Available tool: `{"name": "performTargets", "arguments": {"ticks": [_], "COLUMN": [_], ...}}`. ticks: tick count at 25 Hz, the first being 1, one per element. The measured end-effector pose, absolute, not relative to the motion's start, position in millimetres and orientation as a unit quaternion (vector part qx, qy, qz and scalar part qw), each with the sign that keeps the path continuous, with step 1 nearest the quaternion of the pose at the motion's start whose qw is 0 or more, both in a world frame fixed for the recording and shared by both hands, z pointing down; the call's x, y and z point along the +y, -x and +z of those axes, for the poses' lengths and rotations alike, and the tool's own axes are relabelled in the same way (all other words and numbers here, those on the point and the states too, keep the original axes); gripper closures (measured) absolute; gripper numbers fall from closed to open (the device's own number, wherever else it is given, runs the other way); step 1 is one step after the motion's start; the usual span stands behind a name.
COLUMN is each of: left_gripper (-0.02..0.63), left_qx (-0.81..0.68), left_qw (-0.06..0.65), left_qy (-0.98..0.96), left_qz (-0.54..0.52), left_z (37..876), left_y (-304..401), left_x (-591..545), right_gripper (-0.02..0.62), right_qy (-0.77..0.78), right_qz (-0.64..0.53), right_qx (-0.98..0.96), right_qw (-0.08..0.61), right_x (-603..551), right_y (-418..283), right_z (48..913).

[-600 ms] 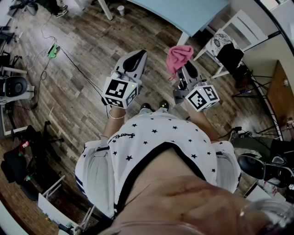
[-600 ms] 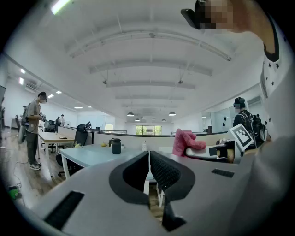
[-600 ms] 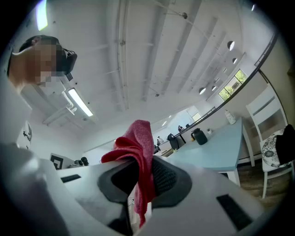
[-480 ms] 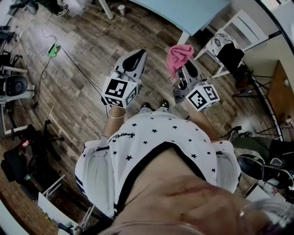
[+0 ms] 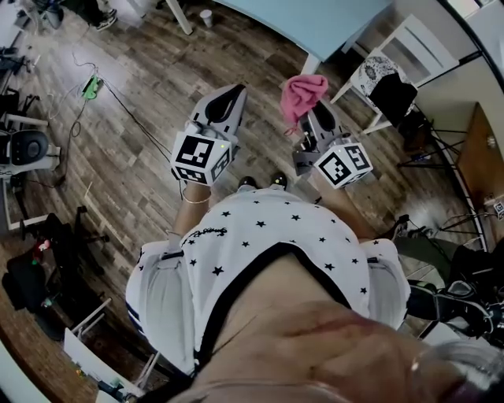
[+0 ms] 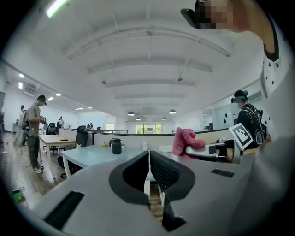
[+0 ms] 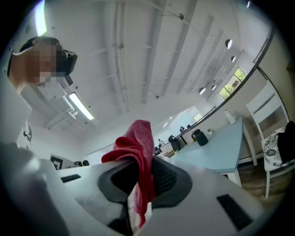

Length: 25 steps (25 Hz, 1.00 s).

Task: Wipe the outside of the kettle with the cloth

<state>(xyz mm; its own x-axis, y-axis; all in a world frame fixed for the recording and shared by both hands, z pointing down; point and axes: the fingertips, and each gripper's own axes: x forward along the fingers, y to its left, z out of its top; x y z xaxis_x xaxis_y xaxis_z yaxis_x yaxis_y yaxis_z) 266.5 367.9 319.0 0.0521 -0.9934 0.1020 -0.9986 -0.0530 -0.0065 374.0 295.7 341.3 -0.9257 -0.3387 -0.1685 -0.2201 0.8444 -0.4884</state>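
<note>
The wooden floor (image 5: 142,118) filled most of the head view, and the pale blue table (image 5: 331,24) lay at the far edge, well apart from the person standing on the floor. A white chair (image 5: 394,55) stood to the right of the table.

The left gripper (image 5: 228,98) was held out at the left with its jaws brought together and nothing between them. The right gripper (image 5: 313,114) was held beside it, jaws clamped on the pink cloth (image 5: 303,90), which bunched up above the jaw tips and hung in a fold down between the pads.

The dark kettle (image 6: 116,146) stood on the far table, small in both gripper views, with a few small items near it that were too small to name.

Wiping had not begun; the step in hand looked like the approach, cloth already gripped. The next move would call for walking to the table, probably steadying the kettle with the empty left gripper, and pressing the bunched cloth against its side without knocking it over
</note>
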Motion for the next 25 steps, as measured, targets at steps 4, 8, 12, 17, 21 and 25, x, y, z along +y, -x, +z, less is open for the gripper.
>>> {"name": "performTargets", "arguments": {"ticks": [4, 8, 12, 17, 21, 25], "left_gripper": [0.572, 0.572, 0.572, 0.572, 0.572, 0.572], "left_qx": [-0.687, -0.687, -0.69, -0.695, -0.7, -0.702], "left_qw": [0.03, 0.028, 0.029, 0.027, 0.026, 0.032], "left_qy": [-0.725, -0.724, -0.721, -0.717, -0.712, -0.71], "left_qz": [0.044, 0.051, 0.06, 0.056, 0.057, 0.046], "left_z": [318, 318, 319, 317, 317, 319], "left_y": [-276, -285, -294, -298, -289, -275], "left_x": [362, 351, 341, 335, 334, 323], "right_gripper": [0.528, 0.528, 0.528, 0.528, 0.528, 0.528], "right_qy": [0.146, 0.151, 0.145, 0.142, 0.141, 0.145], "right_qz": [-0.249, -0.262, -0.274, -0.285, -0.287, -0.29], "right_qx": [0.948, 0.944, 0.941, 0.938, 0.937, 0.936], "right_qw": [0.13, 0.132, 0.139, 0.14, 0.143, 0.138], "right_x": [287, 273, 262, 250, 246, 234], "right_y": [-384, -394, -403, -407, -401, -393], "right_z": [344, 347, 350, 355, 352, 355]}}
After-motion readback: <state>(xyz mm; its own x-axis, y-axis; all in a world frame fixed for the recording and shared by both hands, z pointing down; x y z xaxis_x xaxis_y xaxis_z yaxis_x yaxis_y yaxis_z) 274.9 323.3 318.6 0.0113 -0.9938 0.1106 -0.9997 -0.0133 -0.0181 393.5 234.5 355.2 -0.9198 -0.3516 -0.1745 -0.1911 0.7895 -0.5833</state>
